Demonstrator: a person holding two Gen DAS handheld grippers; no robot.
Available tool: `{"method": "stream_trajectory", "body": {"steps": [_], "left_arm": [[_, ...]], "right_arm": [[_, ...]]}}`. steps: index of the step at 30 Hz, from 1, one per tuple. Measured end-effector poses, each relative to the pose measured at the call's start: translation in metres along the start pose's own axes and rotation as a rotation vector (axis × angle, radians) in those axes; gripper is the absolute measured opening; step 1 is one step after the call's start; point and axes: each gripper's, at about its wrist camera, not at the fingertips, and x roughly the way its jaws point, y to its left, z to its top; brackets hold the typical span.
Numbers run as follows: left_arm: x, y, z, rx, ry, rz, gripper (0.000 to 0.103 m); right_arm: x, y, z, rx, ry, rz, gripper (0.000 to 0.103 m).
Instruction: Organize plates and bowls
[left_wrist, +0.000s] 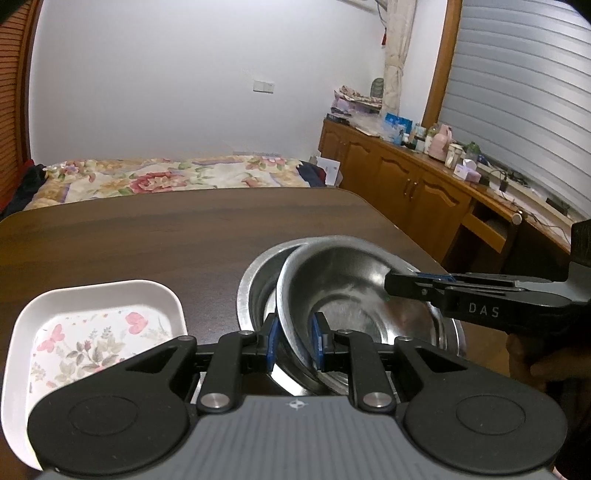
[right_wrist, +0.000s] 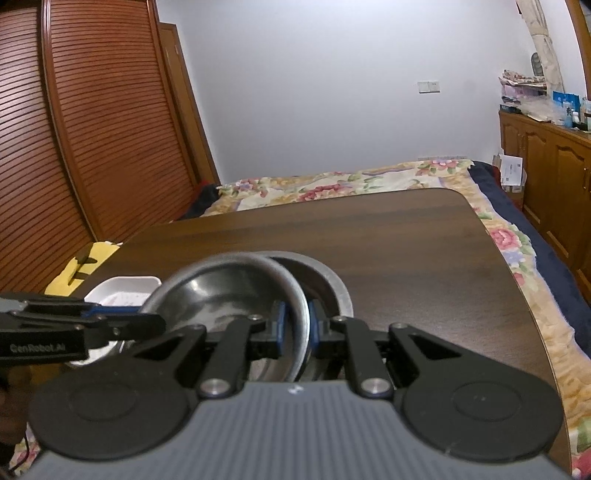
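Observation:
A steel bowl (left_wrist: 332, 280) hangs tilted inside a second steel bowl (left_wrist: 258, 280) that rests on the dark wooden table (left_wrist: 147, 229). My left gripper (left_wrist: 294, 343) is shut on the near rim of the tilted bowl. From the right, my right gripper (left_wrist: 388, 290) pinches that bowl's right rim. In the right wrist view the right gripper (right_wrist: 297, 325) clamps the tilted bowl (right_wrist: 221, 291), with the lower bowl (right_wrist: 328, 284) behind it and the left gripper (right_wrist: 155, 325) coming in from the left. A white floral plate (left_wrist: 92, 332) lies left of the bowls.
A bed with a floral cover (left_wrist: 166, 177) lies beyond the table's far edge. A wooden cabinet (left_wrist: 424, 177) loaded with bottles runs along the right wall. Louvred wardrobe doors (right_wrist: 74, 129) stand on the left. A yellow item (right_wrist: 85, 266) sits by the table's left edge.

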Motion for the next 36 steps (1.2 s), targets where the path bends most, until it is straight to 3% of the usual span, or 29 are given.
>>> {"method": "stream_trajectory", "body": {"steps": [8, 10, 13, 15, 17, 19, 20, 27, 36], "left_arm": [[-0.014, -0.002, 0.001, 0.005, -0.051, 0.028, 0.021], [-0.019, -0.002, 0.0, 0.014, -0.066, 0.04, 0.026], [-0.024, -0.004, -0.004, 0.014, -0.1, 0.054, 0.047], [-0.026, -0.004, -0.006, 0.019, -0.122, 0.072, 0.067], [-0.027, -0.004, -0.008, 0.025, -0.139, 0.093, 0.077], [-0.027, -0.005, -0.01, 0.023, -0.154, 0.113, 0.087], [-0.026, -0.005, -0.011, 0.02, -0.161, 0.12, 0.091], [-0.016, -0.009, -0.018, 0.041, -0.147, 0.154, 0.096], [-0.01, -0.01, -0.025, 0.049, -0.13, 0.141, 0.096]], "right_arm": [[-0.015, -0.001, 0.004, 0.019, -0.047, 0.004, 0.016], [-0.021, -0.001, 0.001, 0.022, -0.065, -0.002, 0.02], [-0.03, -0.002, -0.004, 0.025, -0.101, -0.023, 0.043], [-0.035, -0.001, -0.006, 0.015, -0.127, -0.038, 0.049], [-0.038, 0.001, -0.009, -0.014, -0.143, -0.043, 0.06], [-0.04, 0.002, -0.012, -0.039, -0.167, -0.046, 0.085], [-0.04, 0.002, -0.012, -0.038, -0.176, -0.051, 0.09], [-0.037, -0.001, -0.016, -0.04, -0.207, -0.09, 0.103], [-0.03, 0.004, -0.02, -0.066, -0.187, -0.098, 0.103]]}}
